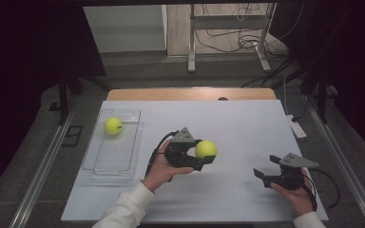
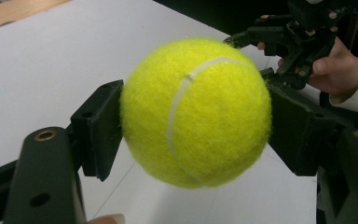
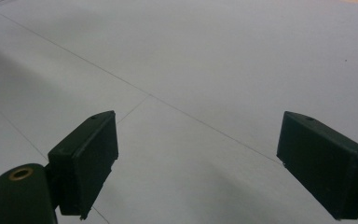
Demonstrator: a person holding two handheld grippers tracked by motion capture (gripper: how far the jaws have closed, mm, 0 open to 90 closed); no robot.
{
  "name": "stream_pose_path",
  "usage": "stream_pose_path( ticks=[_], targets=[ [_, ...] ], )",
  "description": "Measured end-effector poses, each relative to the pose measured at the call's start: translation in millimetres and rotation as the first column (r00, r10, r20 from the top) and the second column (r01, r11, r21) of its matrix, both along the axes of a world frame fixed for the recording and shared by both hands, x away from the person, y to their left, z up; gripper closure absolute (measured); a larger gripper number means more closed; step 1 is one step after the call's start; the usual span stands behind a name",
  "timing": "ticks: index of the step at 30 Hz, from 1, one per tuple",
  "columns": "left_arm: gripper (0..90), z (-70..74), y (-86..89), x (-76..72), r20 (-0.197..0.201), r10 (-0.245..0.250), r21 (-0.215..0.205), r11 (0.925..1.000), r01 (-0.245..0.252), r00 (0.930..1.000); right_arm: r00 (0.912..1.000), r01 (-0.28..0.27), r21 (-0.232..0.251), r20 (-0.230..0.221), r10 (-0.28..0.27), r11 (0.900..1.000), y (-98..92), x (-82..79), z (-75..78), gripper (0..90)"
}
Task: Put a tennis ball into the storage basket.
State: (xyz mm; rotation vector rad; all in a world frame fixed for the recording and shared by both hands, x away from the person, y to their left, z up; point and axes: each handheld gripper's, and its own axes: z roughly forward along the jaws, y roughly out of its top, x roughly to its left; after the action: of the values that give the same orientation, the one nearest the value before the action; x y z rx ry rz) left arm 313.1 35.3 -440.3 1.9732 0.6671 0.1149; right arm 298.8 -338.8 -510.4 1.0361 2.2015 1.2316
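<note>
A yellow tennis ball (image 1: pixel 206 148) (image 2: pixel 196 112) is held above the white table, with my left gripper (image 1: pixel 203 153) (image 2: pixel 193 126) shut on it near the table's middle. Both black pads press its sides. A second yellow tennis ball (image 1: pixel 113 126) lies at the far end of a clear plastic tray (image 1: pixel 111 167) on the left. My right gripper (image 1: pixel 261 172) (image 3: pixel 198 165) rests low at the front right, open, with bare table between its jaws. In the left gripper view that right gripper (image 2: pixel 279 39) and the hand holding it appear beyond the ball.
The white table (image 1: pixel 247 128) has a wooden strip along its far edge. A white power strip (image 1: pixel 296 126) lies by the right edge. Beyond the table stand metal frame legs (image 1: pixel 191 42) and loose cables on the floor.
</note>
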Motion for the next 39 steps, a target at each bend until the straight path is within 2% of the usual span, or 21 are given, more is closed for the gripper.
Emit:
stream_pose_path(
  ticks=[11,39],
  targets=[
    [26.6,10.8,19.6,3.3,0.02,0.053,-0.03,0.9982,-0.053,0.9984,1.0,0.0,-0.002,0.002,0.0,1.0,0.2,0.2,-0.2,12.7],
    [26.6,20.9,40.5,5.6,0.044,0.125,-0.056,0.9909,-0.123,0.9911,1.0,0.001,-0.001,0.0,-0.001,1.0,0.4,0.2,-0.3,12.7]
  ],
)
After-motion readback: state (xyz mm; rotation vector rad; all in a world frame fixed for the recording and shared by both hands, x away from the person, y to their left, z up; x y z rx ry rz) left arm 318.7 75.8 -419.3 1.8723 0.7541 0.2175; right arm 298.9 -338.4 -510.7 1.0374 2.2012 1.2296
